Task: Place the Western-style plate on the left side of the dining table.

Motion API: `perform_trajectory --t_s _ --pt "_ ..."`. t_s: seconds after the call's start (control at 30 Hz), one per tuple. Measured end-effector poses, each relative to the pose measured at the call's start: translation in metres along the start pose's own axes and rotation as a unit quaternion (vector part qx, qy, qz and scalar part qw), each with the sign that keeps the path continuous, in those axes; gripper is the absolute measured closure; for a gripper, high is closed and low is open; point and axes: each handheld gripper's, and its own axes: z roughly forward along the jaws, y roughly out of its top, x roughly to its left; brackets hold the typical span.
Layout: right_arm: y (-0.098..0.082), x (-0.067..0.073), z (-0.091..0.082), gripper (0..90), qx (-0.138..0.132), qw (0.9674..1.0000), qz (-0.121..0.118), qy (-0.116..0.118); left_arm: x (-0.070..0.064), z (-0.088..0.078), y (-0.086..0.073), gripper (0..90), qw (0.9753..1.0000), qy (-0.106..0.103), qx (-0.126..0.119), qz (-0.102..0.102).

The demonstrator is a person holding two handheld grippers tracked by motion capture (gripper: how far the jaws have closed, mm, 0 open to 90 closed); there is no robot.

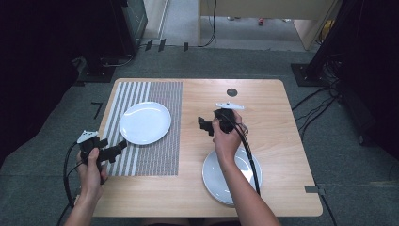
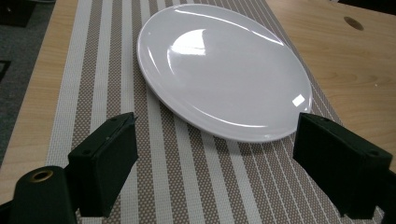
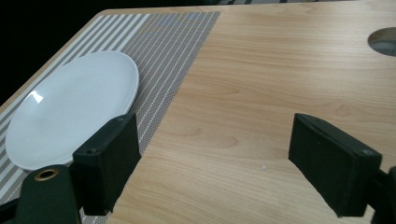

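My left claw (image 1: pixel 121 146) sits at the near left edge of the striped placemat (image 1: pixel 162 141), jaws spread wide, nothing between them. In the left gripper view the claw (image 2: pixel 215 154) points at a white plate (image 2: pixel 224 70) lying flat on the placemat (image 2: pixel 187 186); plate is just ahead of the jaw tips, its near rim between the two jaws' lines but not touched. From the high view that plate (image 1: pixel 145 122) is ahead and slightly right of my left claw, near.

My right claw (image 1: pixel 203 125) is held above the bare wooden table (image 1: pixel 273 141), mid-table, aimed left toward the placemat. Jaws apart, empty. In the right gripper view the claw (image 3: pixel 215 158) looks over wood (image 3: pixel 261 93); the same plate (image 3: pixel 70 112) lies ahead and left of its left jaw, on the placemat (image 3: pixel 173 46).

A second white plate (image 1: pixel 214 181) lies behind my right claw, near the table's near edge, partly under my right forearm. A round grommet hole (image 1: pixel 231 92) is beyond my right claw.
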Motion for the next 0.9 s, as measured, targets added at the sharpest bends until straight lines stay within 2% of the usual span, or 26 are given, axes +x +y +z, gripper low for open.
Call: perform_trajectory --t_s 0.07,0.2,0.47,0.5,0.73,0.83,0.9 --pt "-0.001 -0.002 -0.004 15.8 0.0 1.0 -0.001 0.0 0.0 -0.002 -0.002 13.8 1.0 0.001 0.0 0.001" --pt "-0.006 -0.012 -0.026 15.8 -0.013 0.9999 -0.004 -0.005 -0.001 -0.011 -0.015 13.8 1.0 0.006 0.004 0.006" --pt "-0.016 -0.026 -0.053 15.3 -0.024 0.9995 -0.015 -0.014 -0.001 -0.02 -0.034 13.6 0.9998 0.014 0.011 0.009" --pt "-0.018 -0.03 -0.06 15.3 -0.027 0.9994 -0.017 -0.016 -0.002 -0.022 -0.037 13.1 0.9997 0.017 0.015 0.013" --pt "-0.029 -0.042 -0.086 15.2 -0.042 0.9988 -0.017 -0.021 -0.006 -0.031 -0.054 12.3 0.9989 0.035 0.008 0.03" --pt "-0.035 -0.048 -0.094 15.2 -0.044 0.9986 -0.016 -0.024 -0.006 -0.032 -0.062 12.3 0.9991 0.033 0.007 0.025" --pt "-0.04 -0.052 -0.099 15.2 -0.046 0.9985 -0.012 -0.027 -0.008 -0.032 -0.071 12.3 0.9976 0.047 0.014 0.05"
